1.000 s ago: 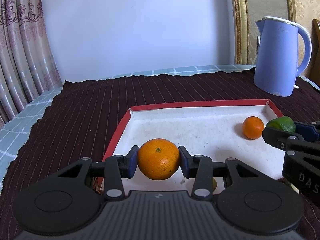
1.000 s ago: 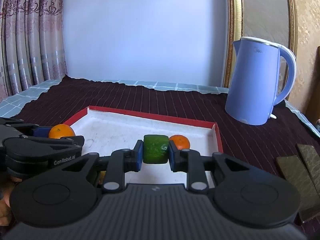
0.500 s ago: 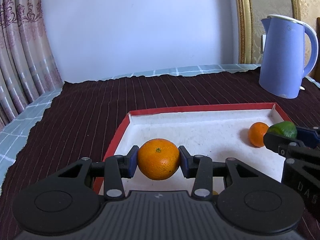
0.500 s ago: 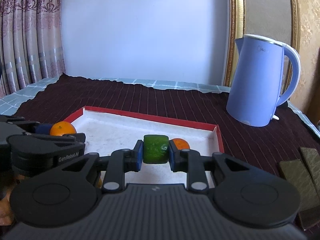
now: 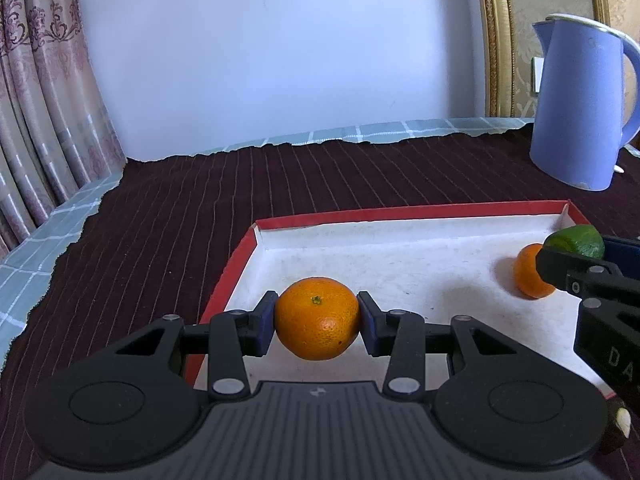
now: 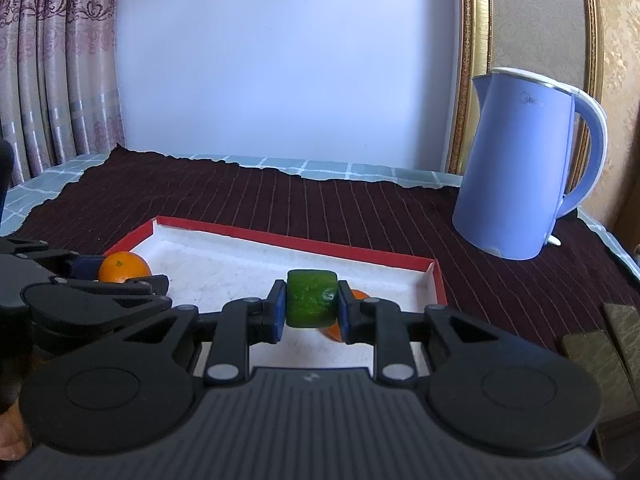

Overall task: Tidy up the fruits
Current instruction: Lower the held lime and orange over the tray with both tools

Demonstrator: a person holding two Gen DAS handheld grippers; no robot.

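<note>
The left gripper is pinching a large orange between its blue pads, stem dimple facing up, and it is hanging over the near left part of the red-rimmed tray. The right gripper is squeezing a green fruit flat-sided between its own pads, over the tray's right half.

Each camera is catching the other tool. From the left wrist, the right gripper is poking in at the right edge with only the rounded top of the green fruit showing. The right wrist view is giving the full front of that fruit and how hard it is being pressed. From the right wrist, the left gripper is sitting at the far left with the large orange half hidden behind its fingers.

A small orange is lying on the tray's white floor near the far right corner. It is plain in the left view, but in the right view only slivers of it are peeking out behind the green fruit and right pad.

A blue kettle is standing on the dark striped cloth beyond the tray's right corner. Only the right view is showing dark flat slabs at the cloth's right edge.
</note>
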